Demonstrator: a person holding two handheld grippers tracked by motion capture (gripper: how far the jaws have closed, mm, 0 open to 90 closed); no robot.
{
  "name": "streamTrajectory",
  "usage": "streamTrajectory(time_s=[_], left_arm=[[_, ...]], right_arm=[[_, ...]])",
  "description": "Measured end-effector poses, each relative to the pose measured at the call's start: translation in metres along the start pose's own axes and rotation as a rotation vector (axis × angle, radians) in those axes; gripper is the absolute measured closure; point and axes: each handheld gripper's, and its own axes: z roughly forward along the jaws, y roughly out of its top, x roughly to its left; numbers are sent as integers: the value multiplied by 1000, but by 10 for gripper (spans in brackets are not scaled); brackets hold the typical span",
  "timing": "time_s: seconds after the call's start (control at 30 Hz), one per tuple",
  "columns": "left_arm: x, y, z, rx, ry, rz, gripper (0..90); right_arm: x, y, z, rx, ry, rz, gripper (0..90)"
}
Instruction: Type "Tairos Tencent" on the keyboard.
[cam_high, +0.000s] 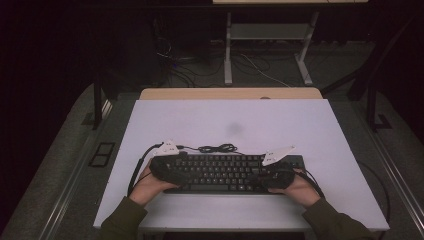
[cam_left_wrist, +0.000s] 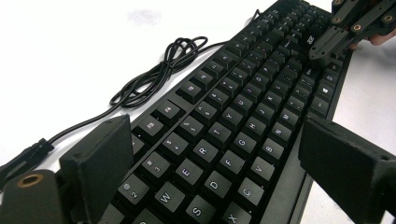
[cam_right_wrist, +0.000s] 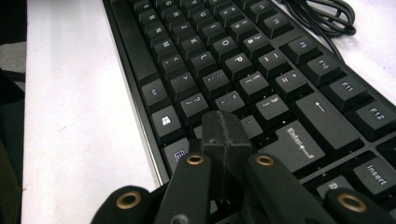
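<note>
A matte black keyboard (cam_high: 227, 172) lies flat near the front edge of the smooth white counter (cam_high: 225, 122) — a long rectangular slab of squarish keycaps with pale legends. Its thin black cable (cam_high: 217, 148) sits in a loose coil on the counter just behind it. The left hand-held gripper (cam_left_wrist: 210, 158) has its blocky black jaws spread wide, straddling the keyboard's left end across its width. The right hand-held gripper (cam_right_wrist: 226, 135) has its jaws pressed together, nothing between them — the joined tip rests over the keys beside Enter, at the right end.
</note>
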Motion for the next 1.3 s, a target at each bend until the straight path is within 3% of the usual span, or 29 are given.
streamTrajectory(time_s=[0.27, 0.73, 0.9, 1.3], left_arm=[[0, 0, -1, 1, -1, 3, 106], [-1, -2, -2, -1, 0, 2, 123], [-1, -1, -3, -6, 1, -2, 128], [0, -1, -3, -14, 4, -5, 131]], right_arm=[[-1, 2, -7, -44, 7, 5, 890], [-2, 12, -17, -111, -4, 24, 550], [-4, 18, -18, -151, -40, 31, 401], [-8, 34, -13, -188, -66, 49, 276]])
